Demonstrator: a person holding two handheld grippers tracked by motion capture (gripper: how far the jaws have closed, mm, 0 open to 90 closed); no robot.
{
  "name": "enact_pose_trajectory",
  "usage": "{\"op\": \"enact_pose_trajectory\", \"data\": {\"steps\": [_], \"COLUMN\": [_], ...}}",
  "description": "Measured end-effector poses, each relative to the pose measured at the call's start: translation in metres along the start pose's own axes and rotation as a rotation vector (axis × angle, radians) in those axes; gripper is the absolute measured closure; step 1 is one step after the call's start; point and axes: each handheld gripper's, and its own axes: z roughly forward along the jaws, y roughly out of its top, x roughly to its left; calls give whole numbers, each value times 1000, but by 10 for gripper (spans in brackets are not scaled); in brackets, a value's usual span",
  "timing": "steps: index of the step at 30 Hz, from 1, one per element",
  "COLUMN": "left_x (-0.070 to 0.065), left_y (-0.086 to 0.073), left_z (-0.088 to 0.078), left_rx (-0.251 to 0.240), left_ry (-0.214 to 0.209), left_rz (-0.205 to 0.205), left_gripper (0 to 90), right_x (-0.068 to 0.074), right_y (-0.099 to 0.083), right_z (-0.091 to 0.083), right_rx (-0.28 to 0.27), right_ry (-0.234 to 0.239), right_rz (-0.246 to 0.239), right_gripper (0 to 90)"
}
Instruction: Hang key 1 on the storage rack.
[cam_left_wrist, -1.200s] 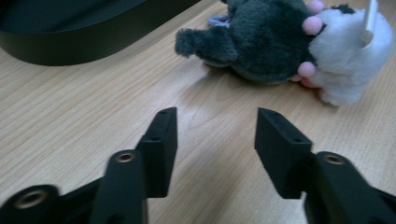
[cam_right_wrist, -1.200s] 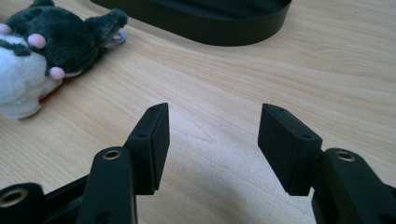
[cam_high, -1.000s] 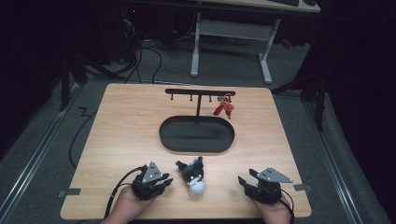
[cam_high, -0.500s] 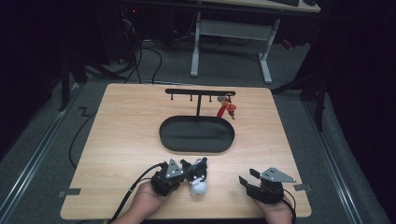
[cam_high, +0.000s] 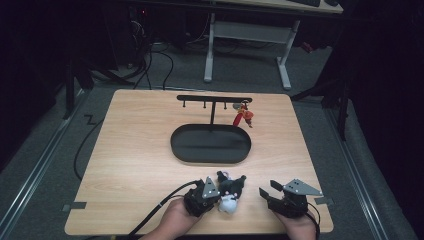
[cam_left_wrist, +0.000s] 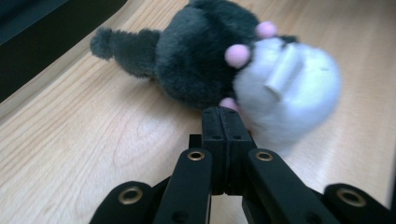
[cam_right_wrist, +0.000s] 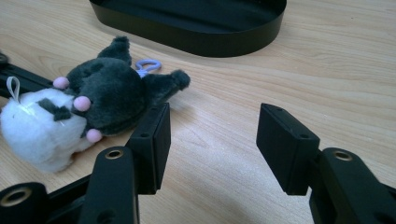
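The left gripper (cam_high: 212, 194) is closest to the plush toy (cam_high: 230, 193). Its jaws are closed tight with nothing between them, and the tips sit right at the toy's near side. The toy lies on the table (cam_high: 130, 150), just past them, its dark head pointing away toward the black tray (cam_high: 210, 145). The right gripper (cam_high: 267, 192) waits beside it, jaws apart and empty.

Plush toy (cam_right_wrist: 93, 105), black and white, lying on table (cam_right_wrist: 327, 60) left of right gripper (cam_right_wrist: 212, 140). Jaws apart, nothing between. Black tray (cam_right_wrist: 196, 28) beyond.
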Motion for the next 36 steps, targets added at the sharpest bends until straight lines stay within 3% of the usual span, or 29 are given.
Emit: {"op": "enact_pose_trajectory", "data": {"steps": [4,10,13,19,27,32,36], "left_x": [-5,-11,-21,-30,-27,-7,-3], "left_y": [0,14,28,32,20,15,20], "left_z": [-1,21,38,43,31,28,33], "left_rx": [-3,7,8,1,-12,-26,-31], "left_ry": [-12,-25,-44,-64,-45,3,9], "left_rz": [-4,-13,-2,17,-2,-73,-82], "left_gripper": [898,899,899,898,847,835,834], "right_x": [-1,-2,-4,-7,-13,-12,-10], "right_y": [0,1,1,-1,-2,-1,-1], "right_z": [-1,-2,-1,-5,-9,-8,-6], "right_rx": [-3,-14,-14,-19,-31,-28,-23], "right_ry": [2,-3,-2,-5,-6,-5,0], "right_rz": [5,12,14,23,53,52,46], "right_gripper": [453,455,454,454,455,455,455]}}
